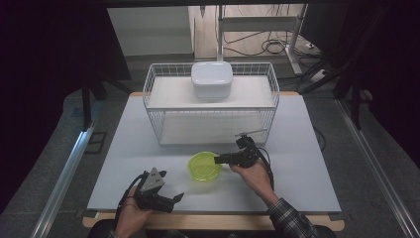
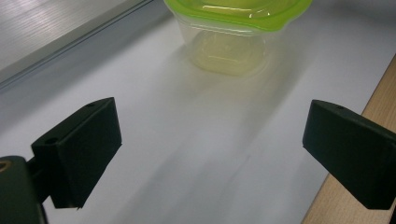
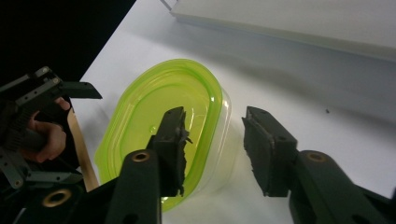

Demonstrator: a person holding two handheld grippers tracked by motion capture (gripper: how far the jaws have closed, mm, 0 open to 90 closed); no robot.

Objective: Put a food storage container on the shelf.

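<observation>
Lime-green and slick, the lid of the clear container (image 1: 204, 166) is what worries me: my right claw (image 3: 212, 140) straddles its near rim, one jaw over the lid, the other outside the clear wall, and neither pad presses yet, so I count it as apart. If the jaws close this shallowly, I judge the thin rim could flex and squirt out, or the tub could tip as it lifts. The container sits on the white table (image 1: 297, 148), in front of the wire rack (image 1: 158, 124) that carries a white box (image 1: 212, 79). My left claw (image 2: 210, 154) hangs wide apart and empty, low over the table near its front edge, the tub well ahead of it.
</observation>
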